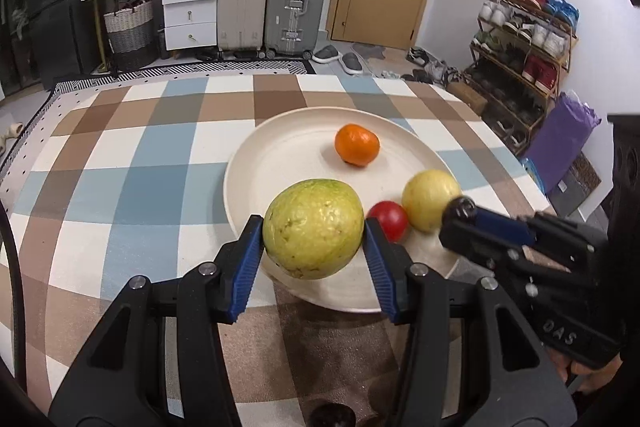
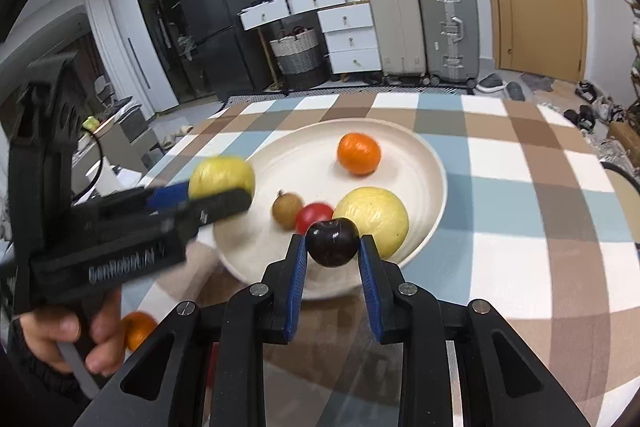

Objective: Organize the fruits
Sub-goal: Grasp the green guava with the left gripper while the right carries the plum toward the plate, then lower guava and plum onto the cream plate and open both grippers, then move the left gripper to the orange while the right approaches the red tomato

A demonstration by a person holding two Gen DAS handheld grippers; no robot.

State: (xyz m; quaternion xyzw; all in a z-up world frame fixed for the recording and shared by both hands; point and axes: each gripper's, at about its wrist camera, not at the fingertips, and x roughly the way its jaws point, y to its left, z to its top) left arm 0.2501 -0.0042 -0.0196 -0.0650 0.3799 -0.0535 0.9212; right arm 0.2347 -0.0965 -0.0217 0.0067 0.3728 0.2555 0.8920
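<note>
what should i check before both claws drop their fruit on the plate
1. Left claw grips green guava firmly: ok.
2. Right claw grips dark plum: ok.
3. Bare spot on plate for the guava: ok, its left part is bare.
4. Plum's drop spot clear: not ok, red fruit and yellow fruit sit just ahead.
5. Claws clear of each other: cannot tell, they are close.
6. Orange out of the way: ok.
</note>
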